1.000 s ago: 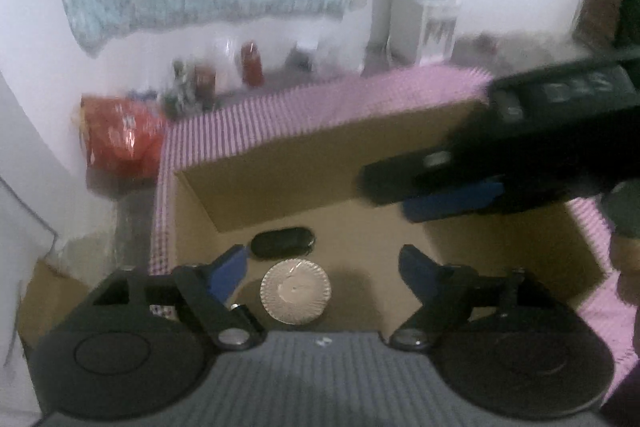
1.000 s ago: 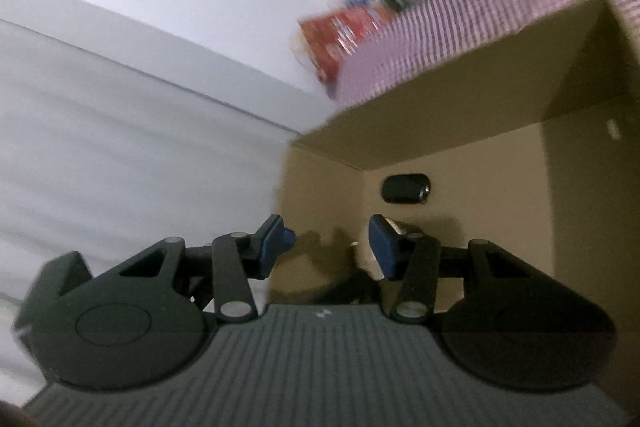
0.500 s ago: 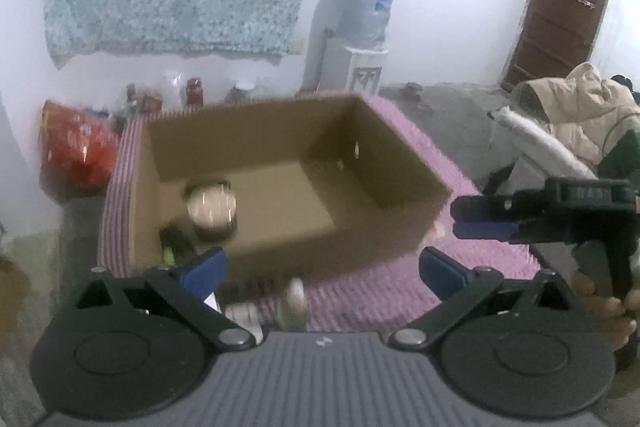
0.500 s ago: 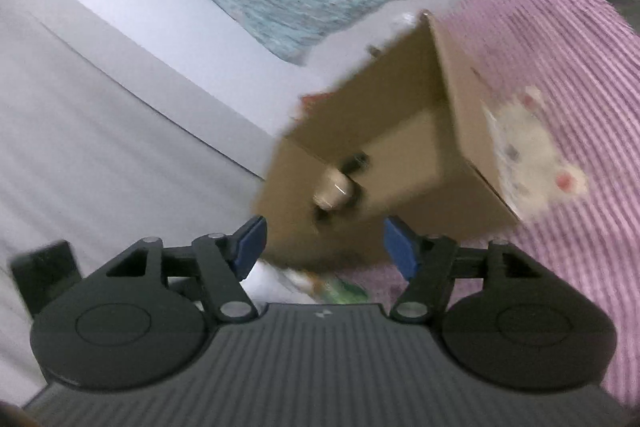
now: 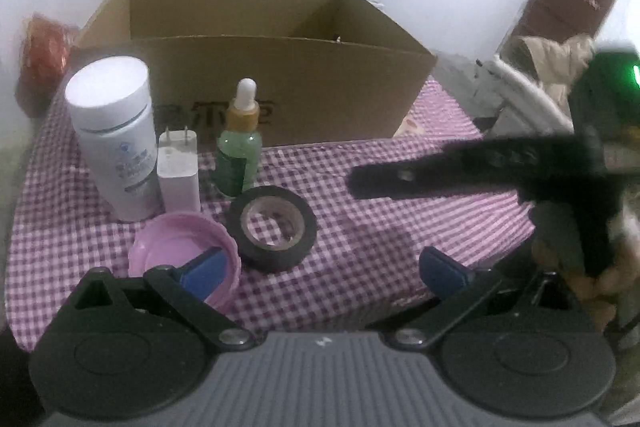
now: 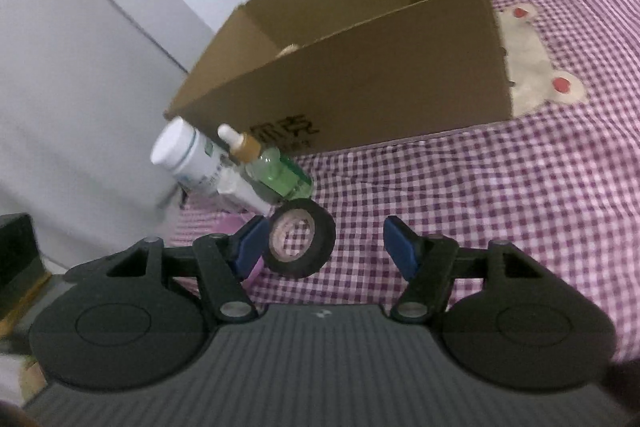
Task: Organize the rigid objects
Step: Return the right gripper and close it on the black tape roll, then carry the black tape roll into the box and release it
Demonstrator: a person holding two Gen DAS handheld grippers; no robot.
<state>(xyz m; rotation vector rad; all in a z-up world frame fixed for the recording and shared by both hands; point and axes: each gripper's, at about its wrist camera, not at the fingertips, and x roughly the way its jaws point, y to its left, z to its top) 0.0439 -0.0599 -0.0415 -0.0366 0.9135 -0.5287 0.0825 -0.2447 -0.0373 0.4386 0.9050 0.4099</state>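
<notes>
Cardboard box (image 5: 280, 83) set on purple gingham cloth (image 5: 380, 187) before white wall (image 6: 100, 27); left claw (image 5: 320, 269) spread wide, right claw (image 6: 324, 247) just spread, both empty.

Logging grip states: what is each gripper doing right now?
Left gripper: open, holding nothing.
Right gripper: open, holding nothing; jaws just opened.

A purple-and-white checked cloth (image 5: 400, 187) with a soft woven look covers the surface. On it stands a matt brown corrugated cardboard box (image 5: 288, 87). The tall white bottle (image 5: 116, 135) and the white plug charger (image 5: 178, 173) look like smooth plastic, the charger with two metal prongs. The green dropper bottle (image 5: 238, 151) is glossy and see-through. The black tape roll (image 5: 274, 227) is dull with a paper-like core. The pink round lid (image 5: 176, 251) is smooth plastic with a ribbed rim.
</notes>
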